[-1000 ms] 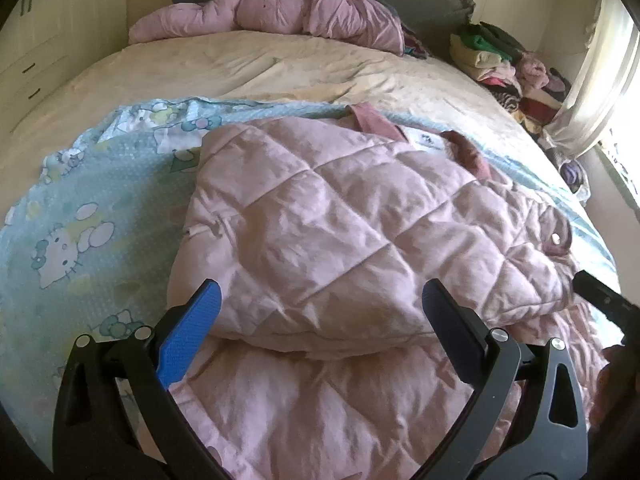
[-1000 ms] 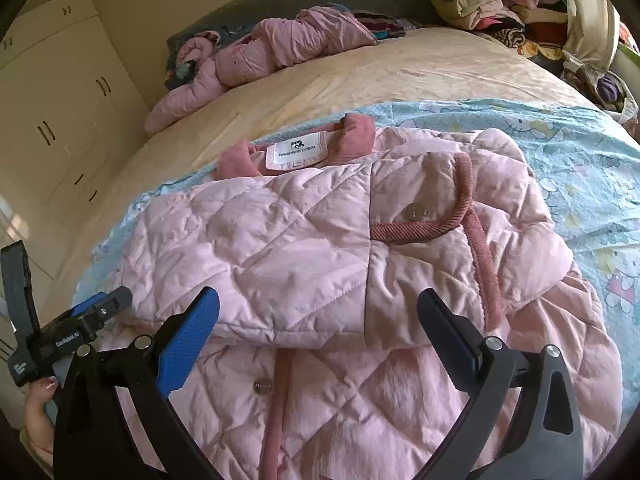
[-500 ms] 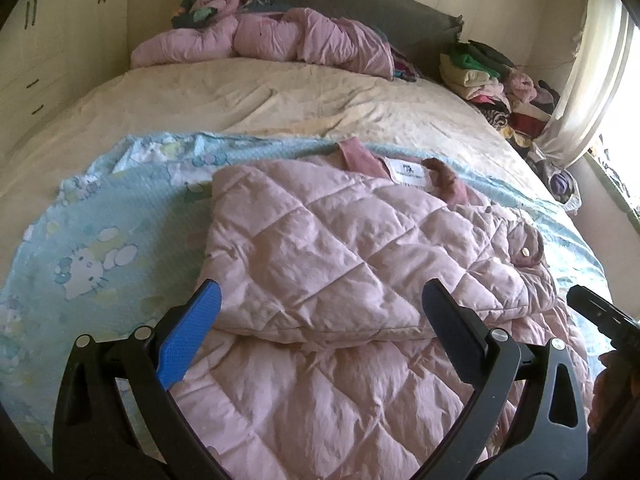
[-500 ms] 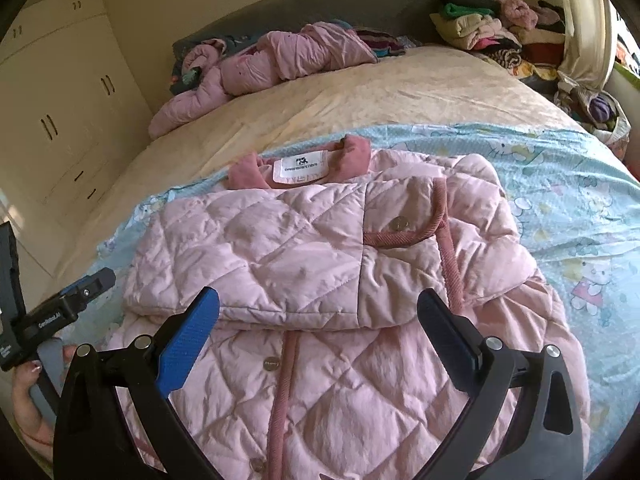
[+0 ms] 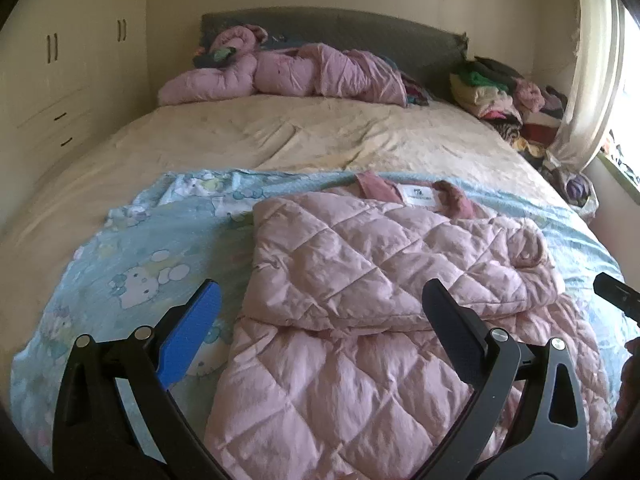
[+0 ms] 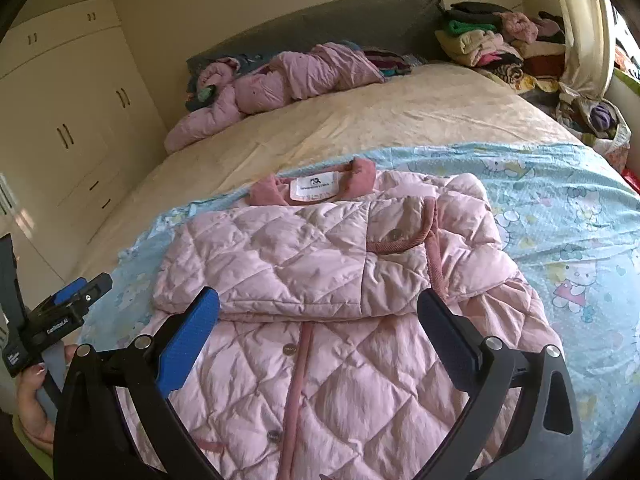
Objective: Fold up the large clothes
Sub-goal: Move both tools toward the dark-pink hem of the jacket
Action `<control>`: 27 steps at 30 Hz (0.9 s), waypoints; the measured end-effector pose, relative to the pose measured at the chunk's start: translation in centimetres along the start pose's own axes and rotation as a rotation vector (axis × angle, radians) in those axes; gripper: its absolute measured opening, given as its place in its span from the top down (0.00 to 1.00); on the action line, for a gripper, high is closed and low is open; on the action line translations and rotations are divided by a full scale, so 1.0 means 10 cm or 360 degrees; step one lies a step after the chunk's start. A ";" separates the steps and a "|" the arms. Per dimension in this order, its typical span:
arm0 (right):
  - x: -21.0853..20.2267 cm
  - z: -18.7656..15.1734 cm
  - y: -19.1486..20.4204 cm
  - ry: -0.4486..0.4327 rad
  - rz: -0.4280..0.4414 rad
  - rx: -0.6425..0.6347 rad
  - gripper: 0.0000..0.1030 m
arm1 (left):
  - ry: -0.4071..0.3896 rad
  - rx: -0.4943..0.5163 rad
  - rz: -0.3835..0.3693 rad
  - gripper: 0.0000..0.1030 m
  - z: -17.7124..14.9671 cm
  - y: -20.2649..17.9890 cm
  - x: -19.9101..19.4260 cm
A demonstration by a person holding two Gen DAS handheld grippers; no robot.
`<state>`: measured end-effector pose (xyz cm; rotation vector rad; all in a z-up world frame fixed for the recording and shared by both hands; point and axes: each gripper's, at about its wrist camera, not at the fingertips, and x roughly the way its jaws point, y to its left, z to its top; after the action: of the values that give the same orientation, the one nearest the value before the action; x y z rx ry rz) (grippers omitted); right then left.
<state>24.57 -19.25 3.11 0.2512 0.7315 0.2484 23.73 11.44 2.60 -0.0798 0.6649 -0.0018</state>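
A pink quilted jacket lies on a light blue cartoon-print sheet, its sleeves folded across the chest and its dark pink collar with a white label at the far end. Over the jacket's lower half hovers my left gripper, open and holding nothing. My right gripper is open too, above the jacket's buttoned front near the folded sleeve edge. The left gripper's body and a hand show at the right wrist view's left edge.
A cream bedspread covers the bed beyond the sheet. A second pink puffy coat lies by the grey headboard. Stacked clothes pile up at the far right beside a curtain. Cream wardrobes line the left wall.
Both grippers have drawn back and upward from the jacket, which looks smaller and farther off now. The jacket itself has not moved, and both grippers stay open.
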 end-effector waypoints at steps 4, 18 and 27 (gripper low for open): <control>-0.14 -0.02 0.04 -0.0029 0.0024 -0.0003 0.04 | -0.0040 -0.0007 -0.0046 0.08 -0.05 -0.06 -0.20; -0.71 -0.15 0.16 -0.0093 0.0079 -0.0042 0.04 | -0.0065 0.0045 -0.0071 0.08 -0.36 -0.24 -0.74; -1.06 -0.27 0.11 -0.0131 0.0098 -0.0043 0.04 | -0.0093 0.0036 -0.0069 0.08 -0.50 -0.28 -1.03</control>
<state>14.98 -21.09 8.08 0.2570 0.6389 0.3047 12.63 8.56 5.21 -0.0725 0.6047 -0.0487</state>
